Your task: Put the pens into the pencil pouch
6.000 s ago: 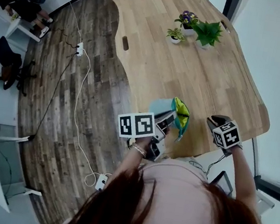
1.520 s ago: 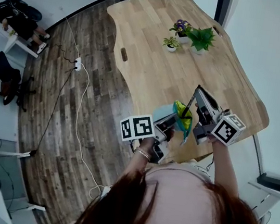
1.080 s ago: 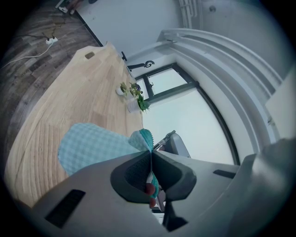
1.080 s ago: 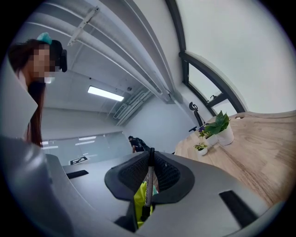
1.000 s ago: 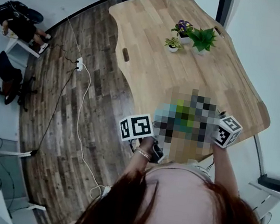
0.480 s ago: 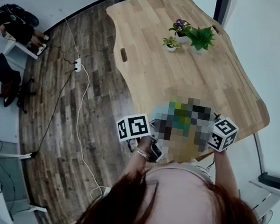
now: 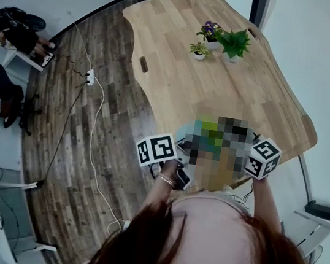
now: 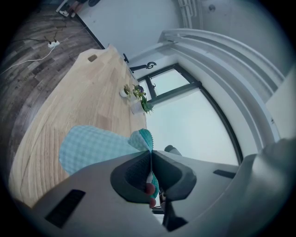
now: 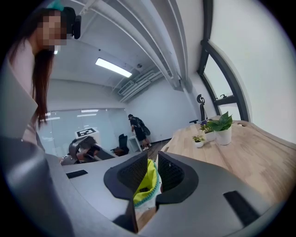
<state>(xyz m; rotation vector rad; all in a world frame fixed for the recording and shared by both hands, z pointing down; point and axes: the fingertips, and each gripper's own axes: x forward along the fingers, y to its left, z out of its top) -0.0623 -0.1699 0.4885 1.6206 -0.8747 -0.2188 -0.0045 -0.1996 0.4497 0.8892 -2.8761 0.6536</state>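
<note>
Pouch check: my left gripper point(image 8: 151, 161) is clamped right down on the top edge of the pencil pouch point(image 8: 95, 149). The teal checked cloth bulges out ahead and to the left of its jaws, with the table point(image 8: 78, 97) beyond. My right gripper point(image 9: 151, 162) has its jaws part open and they have just been opening. The yellow lining point(image 9: 145, 185) of the pouch mouth sits loose in the gap, and the pads don't look to press it. I can make out no pens between them. My guess is the pouch is light, soft and floppy and sags shut unless pinched, so take it at the rim seam beside the mouth, as my left gripper does. The pens are probably light, stiff and slick: grip mid-barrel, feed tip first.
</note>
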